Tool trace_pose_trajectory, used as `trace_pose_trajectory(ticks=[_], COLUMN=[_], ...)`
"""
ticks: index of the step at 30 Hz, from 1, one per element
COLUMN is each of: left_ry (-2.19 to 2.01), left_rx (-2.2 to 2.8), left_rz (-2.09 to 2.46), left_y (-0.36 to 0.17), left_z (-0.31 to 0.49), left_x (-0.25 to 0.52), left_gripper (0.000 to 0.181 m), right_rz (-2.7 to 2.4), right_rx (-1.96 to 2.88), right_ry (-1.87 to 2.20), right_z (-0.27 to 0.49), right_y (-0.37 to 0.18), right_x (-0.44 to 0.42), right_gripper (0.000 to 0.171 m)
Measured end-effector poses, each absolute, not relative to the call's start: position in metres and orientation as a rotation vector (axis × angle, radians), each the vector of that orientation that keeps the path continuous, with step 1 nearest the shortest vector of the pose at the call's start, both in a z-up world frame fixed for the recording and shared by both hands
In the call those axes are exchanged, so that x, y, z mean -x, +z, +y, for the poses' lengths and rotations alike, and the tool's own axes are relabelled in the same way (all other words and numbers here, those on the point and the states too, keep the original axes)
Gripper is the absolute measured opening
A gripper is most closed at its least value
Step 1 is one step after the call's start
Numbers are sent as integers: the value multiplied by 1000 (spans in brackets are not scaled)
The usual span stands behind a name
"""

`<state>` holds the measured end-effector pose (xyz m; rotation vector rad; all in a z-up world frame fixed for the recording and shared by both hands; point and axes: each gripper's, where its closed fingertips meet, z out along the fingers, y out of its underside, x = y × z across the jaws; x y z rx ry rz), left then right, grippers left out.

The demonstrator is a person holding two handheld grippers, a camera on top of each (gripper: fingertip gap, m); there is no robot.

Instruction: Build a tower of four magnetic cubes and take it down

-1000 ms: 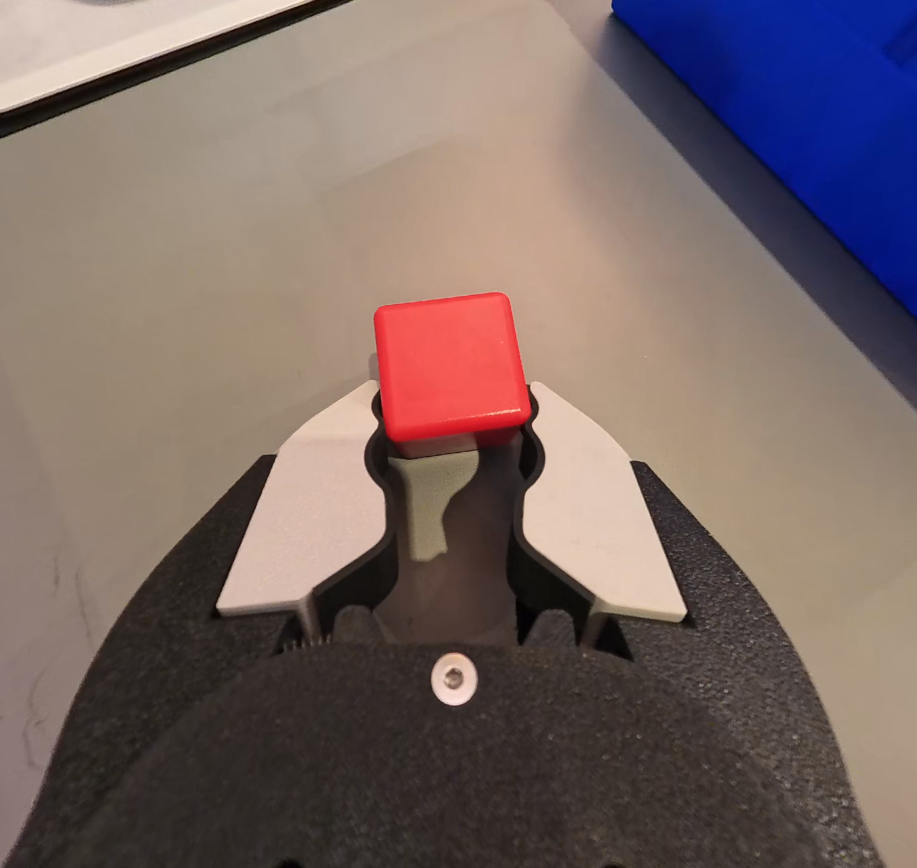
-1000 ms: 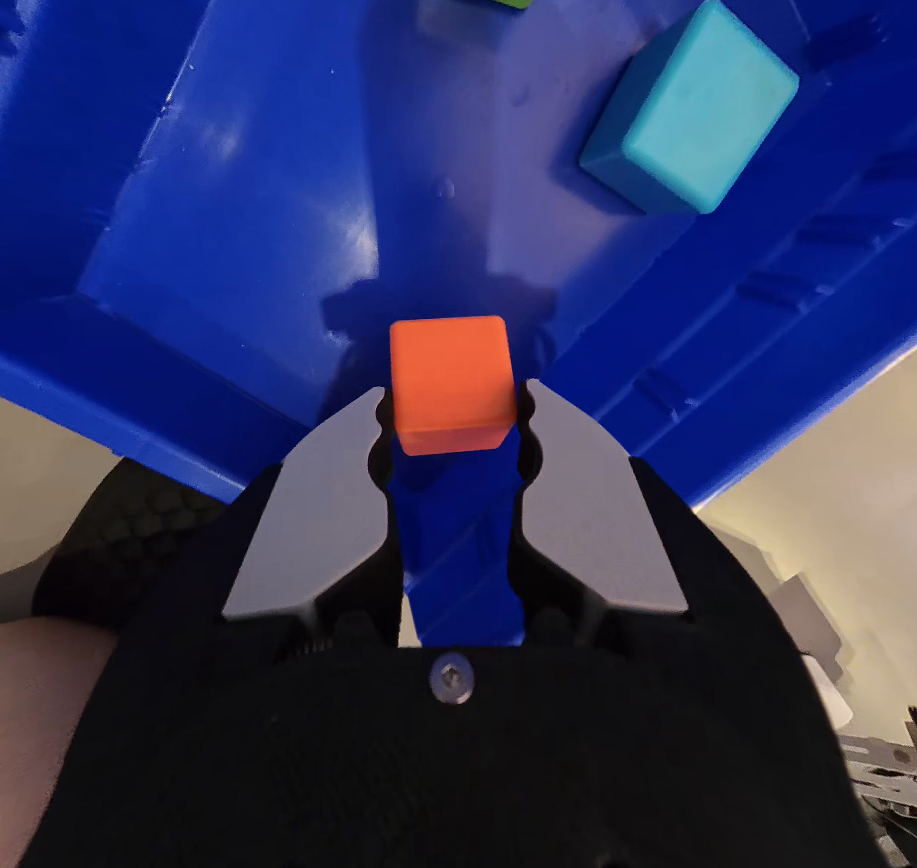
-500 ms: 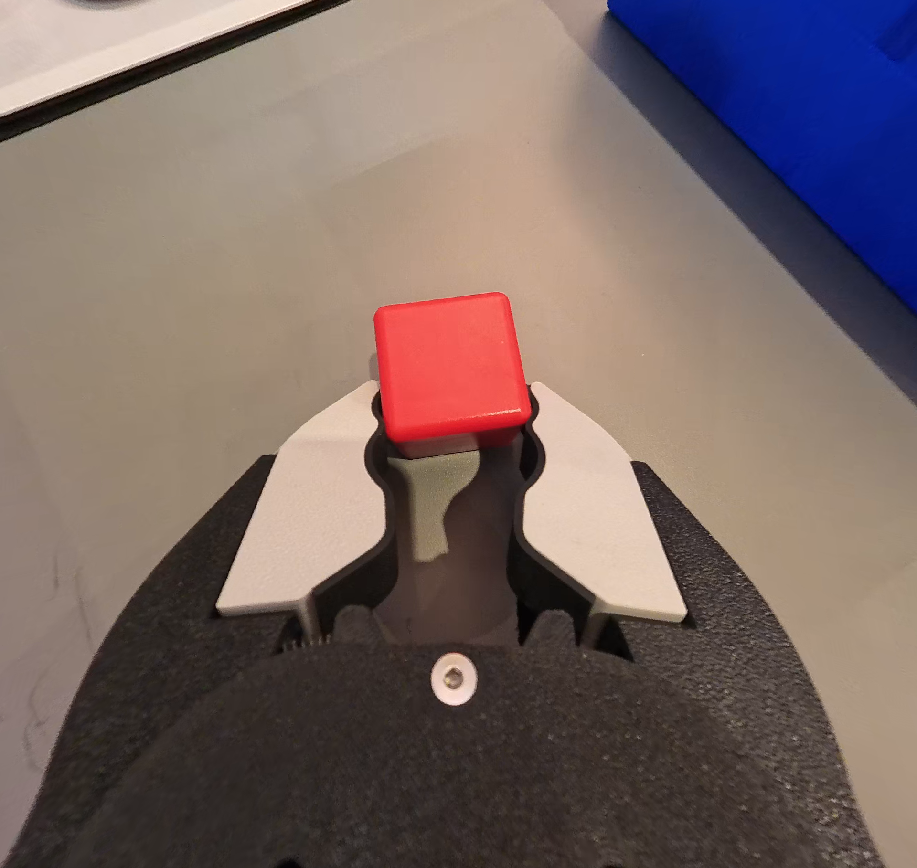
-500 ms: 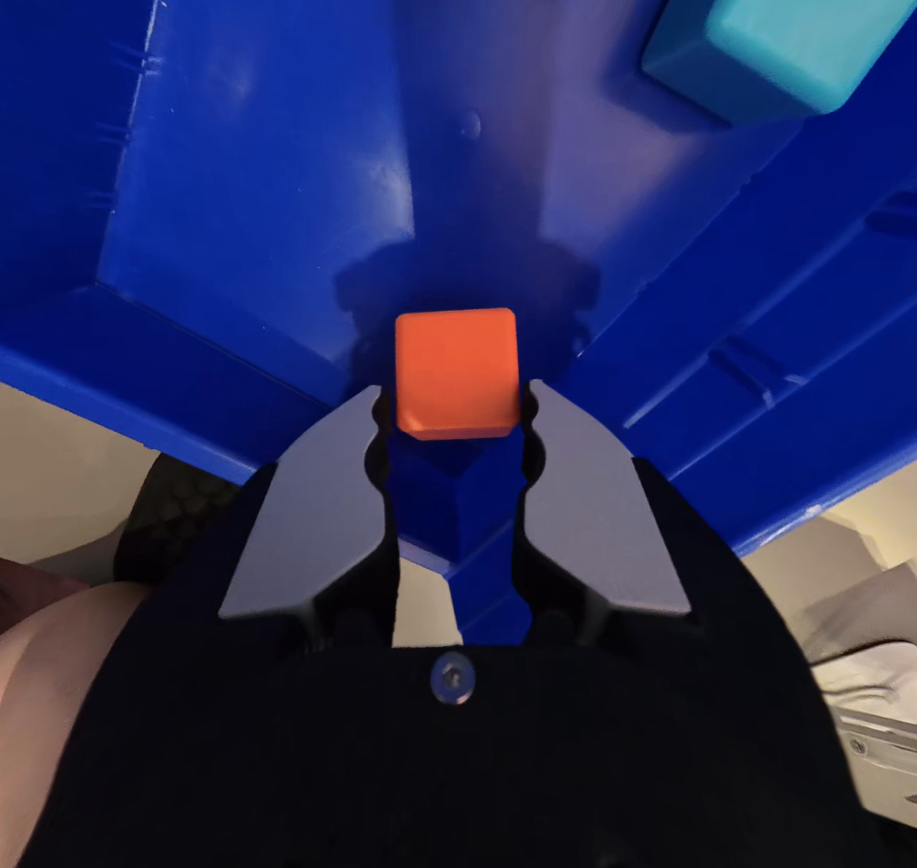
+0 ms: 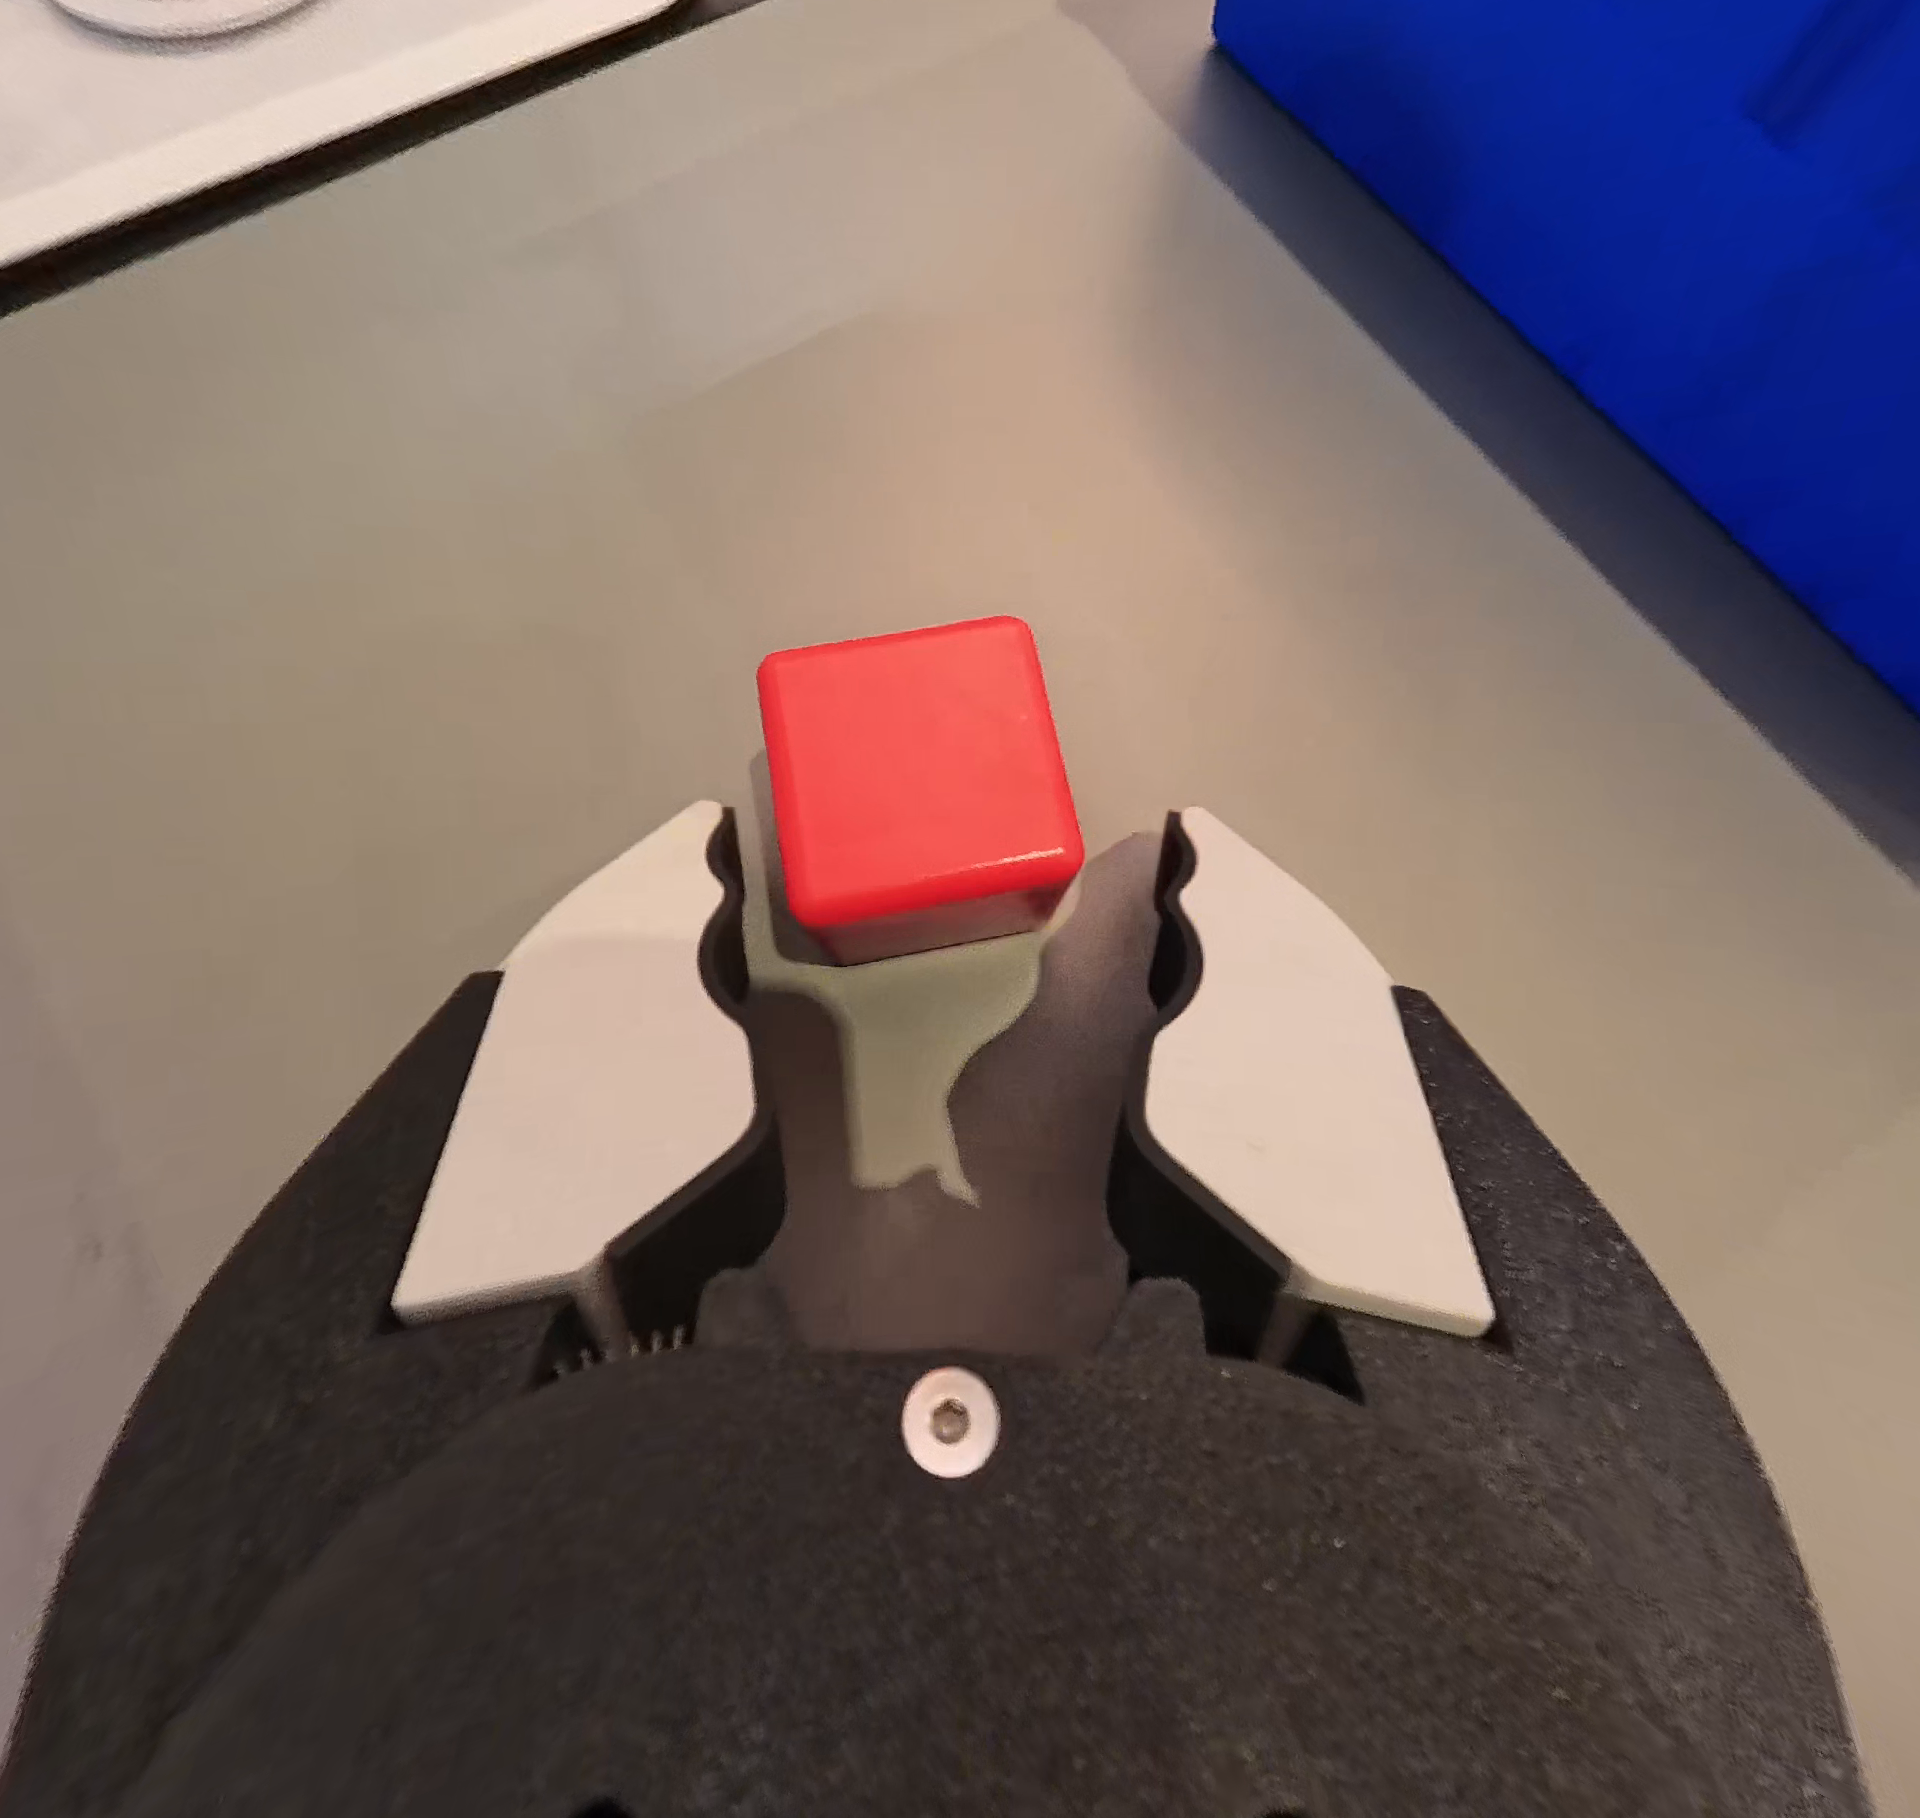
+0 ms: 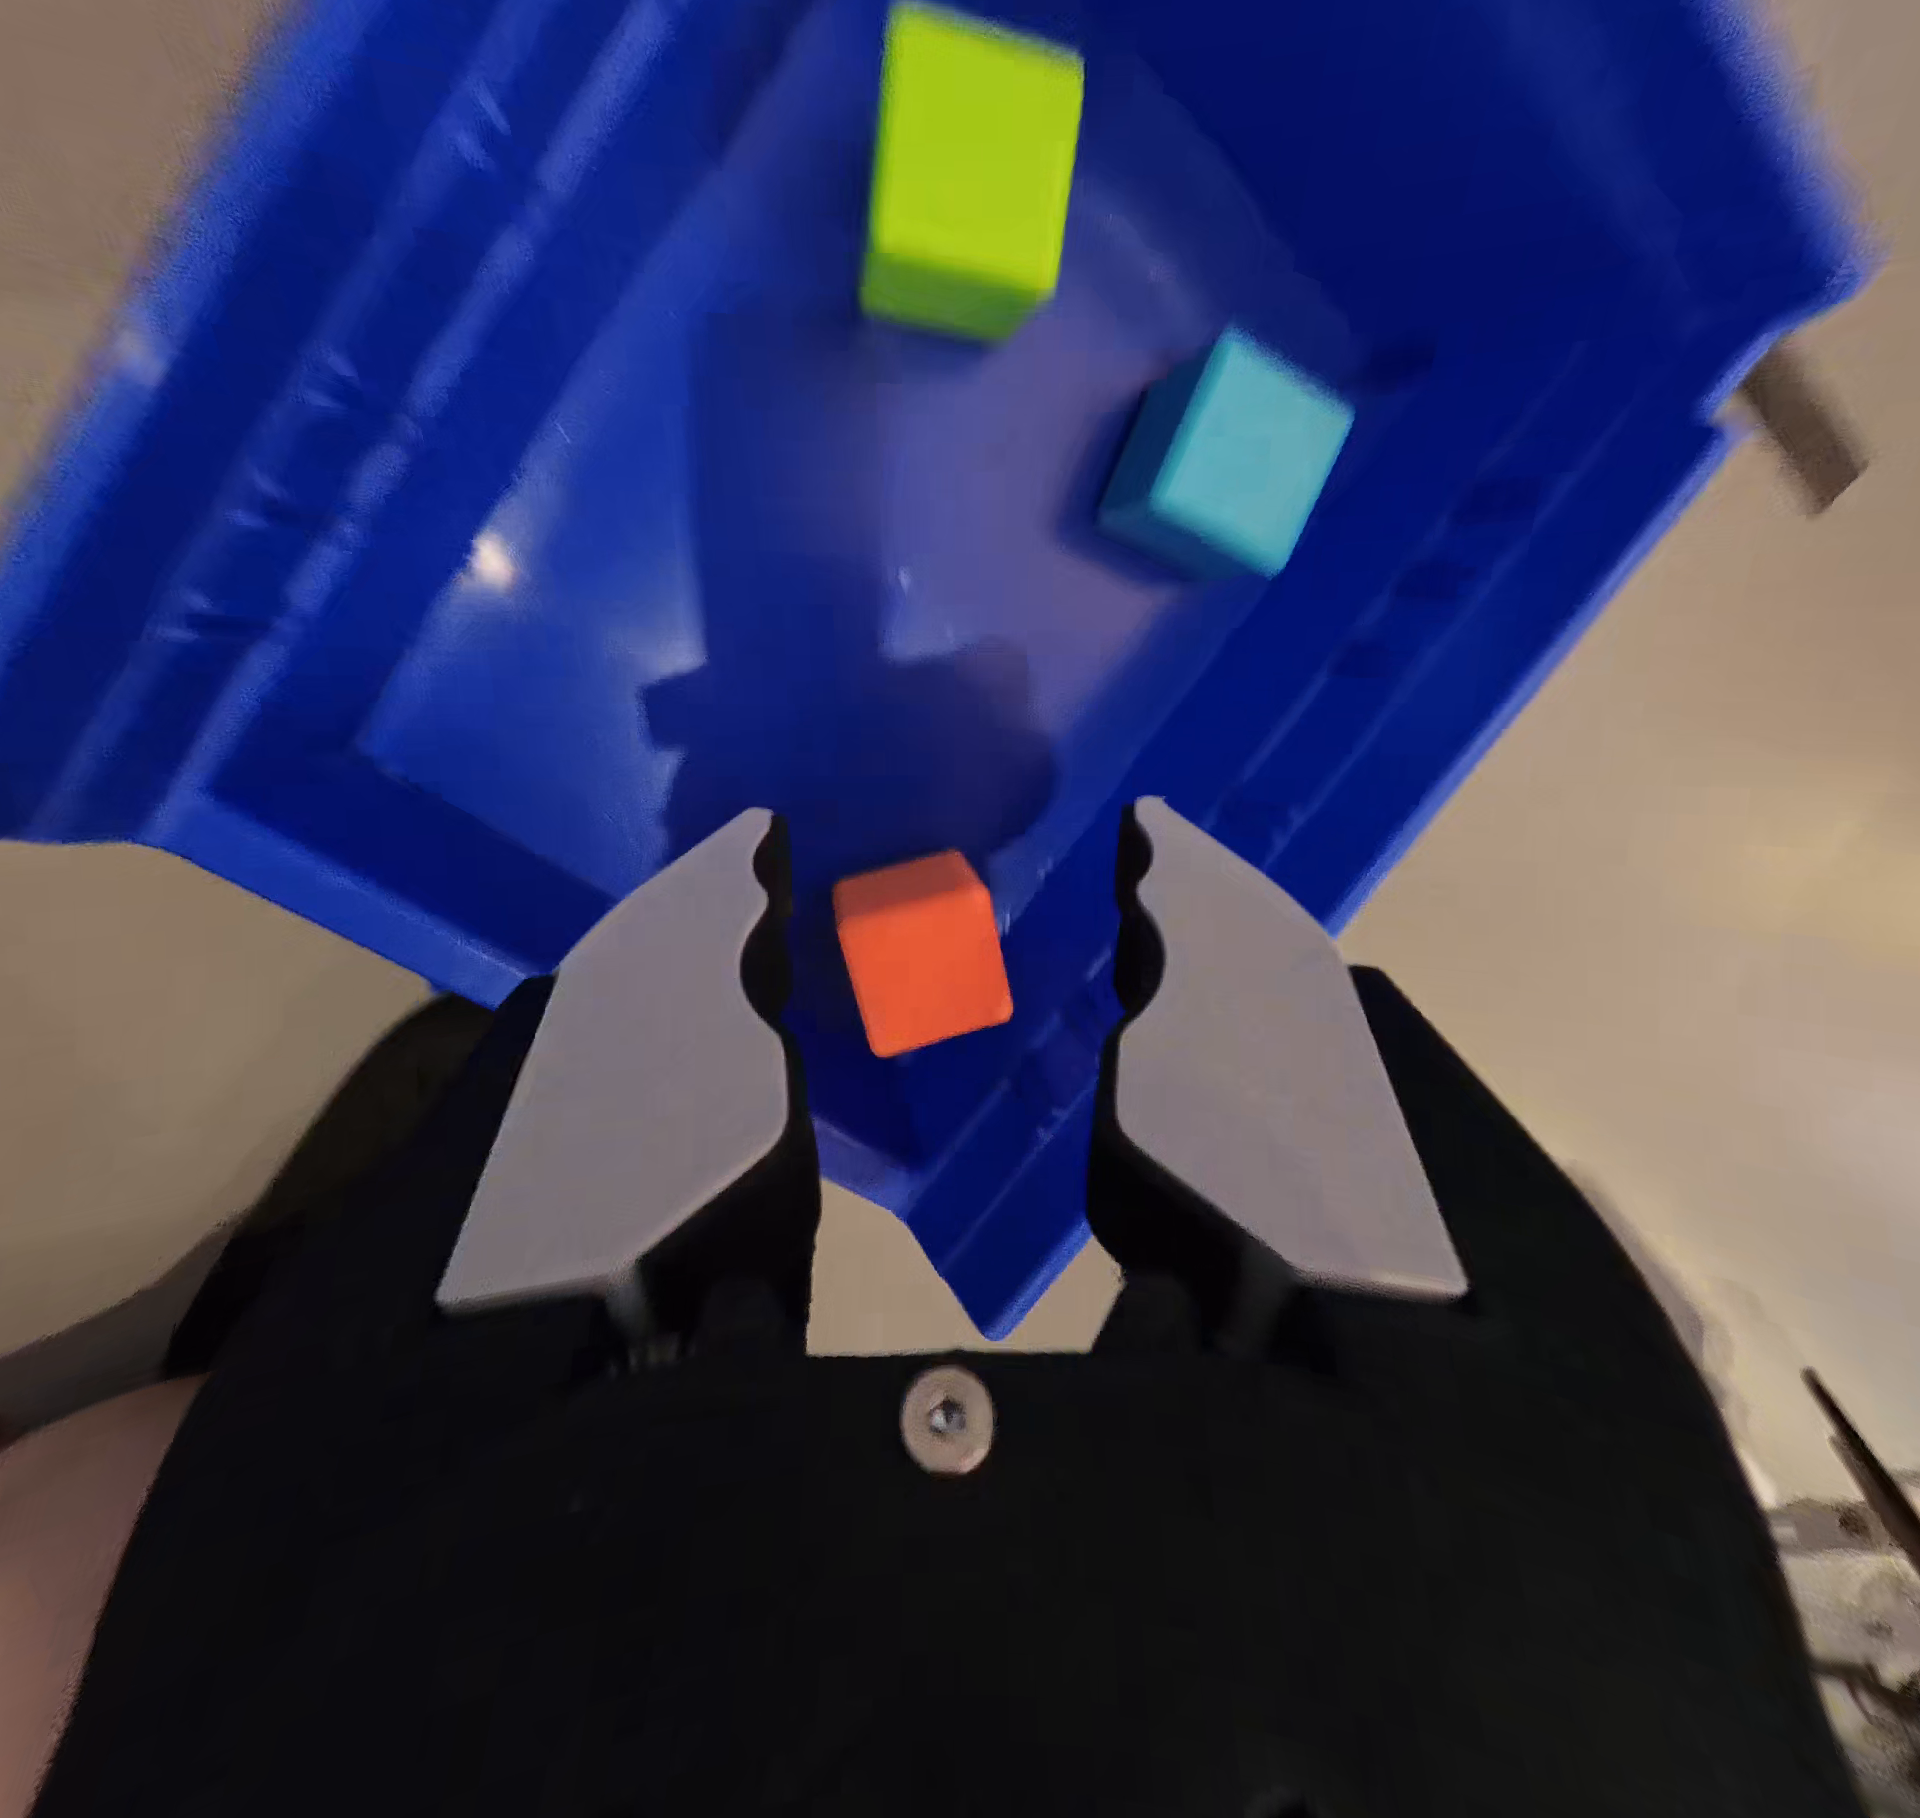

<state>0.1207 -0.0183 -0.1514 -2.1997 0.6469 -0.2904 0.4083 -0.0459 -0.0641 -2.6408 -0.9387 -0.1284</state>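
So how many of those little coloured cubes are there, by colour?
Red cube: 1, on the table
Orange cube: 1, in the blue bin
Green cube: 1, in the bin
Turquoise cube: 1, in the bin
Total: 4

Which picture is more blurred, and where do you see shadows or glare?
Right wrist view: motion blur smears the blue plastic bin and lime green block; white glare on its floor. Left wrist view: sharper; soft shadow under the red cube.
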Motion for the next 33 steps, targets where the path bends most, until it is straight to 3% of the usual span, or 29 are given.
trace_pose_trajectory(ticks=[7, 11, 15, 21, 33], left_ry=[-314, -285, -310, -301, -359], left_rx=[2153, 2100, 2101, 2075, 2095], left_rz=[643, 635, 655, 702, 649], left_y=[-114, -90, -82, -79, -84], left_z=[-27, -36, -47, -57, -58], left_x=[-111, -95, -94, -106, -107], left_gripper=[98, 105, 114, 121, 119], right_rz=[-941, -940, -1036, -1243, -1264], right_rx=[2088, 1919, 1912, 2084, 2234], right_ry=[118, 421, 550, 402, 407], right_z=[-23, -16, -9, -11, -11], right_y=[32, 48, 11, -79, -124], right_x=[-312, -235, -165, -117, -112], right_gripper=[64, 64, 65, 74, 68])
